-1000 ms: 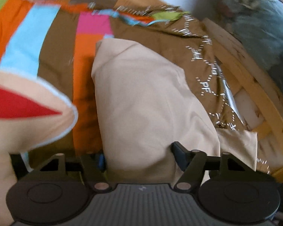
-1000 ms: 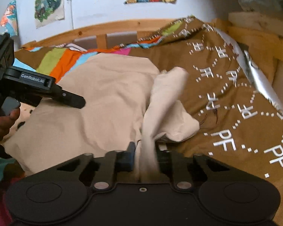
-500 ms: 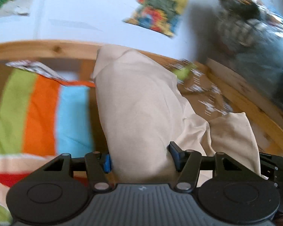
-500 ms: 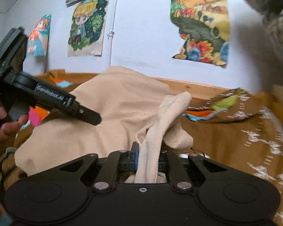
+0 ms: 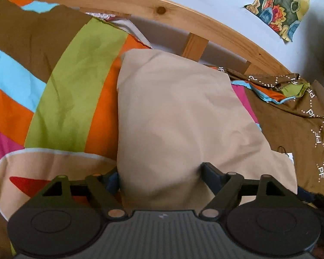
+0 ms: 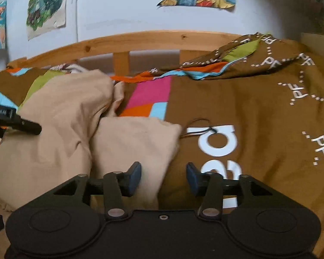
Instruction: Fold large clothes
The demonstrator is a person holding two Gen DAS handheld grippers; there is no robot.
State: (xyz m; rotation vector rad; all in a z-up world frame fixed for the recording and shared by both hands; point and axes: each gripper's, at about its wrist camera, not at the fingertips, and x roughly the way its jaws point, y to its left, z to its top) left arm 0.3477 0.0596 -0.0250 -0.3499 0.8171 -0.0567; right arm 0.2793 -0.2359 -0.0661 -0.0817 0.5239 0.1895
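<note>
My left gripper point(image 5: 161, 172) had its jaws spread wide, beige garment point(image 5: 179, 116) bunched between them. My right gripper point(image 6: 163, 178) stood spread too, pinching nothing, with a fold of that garment just beside its left finger. The garment lay on the brown bedcover point(image 6: 259, 118) printed "PF". Beyond, the wooden headboard point(image 6: 140, 41) and wall posters point(image 6: 46, 4).

A wooden bed frame point(image 6: 140, 41) carries a brown cover point(image 6: 259, 116) with bright stripes (lime, orange, blue, pink) and white "PF" lettering. The beige garment point(image 5: 179, 118) lies directly on it, rumpled.
</note>
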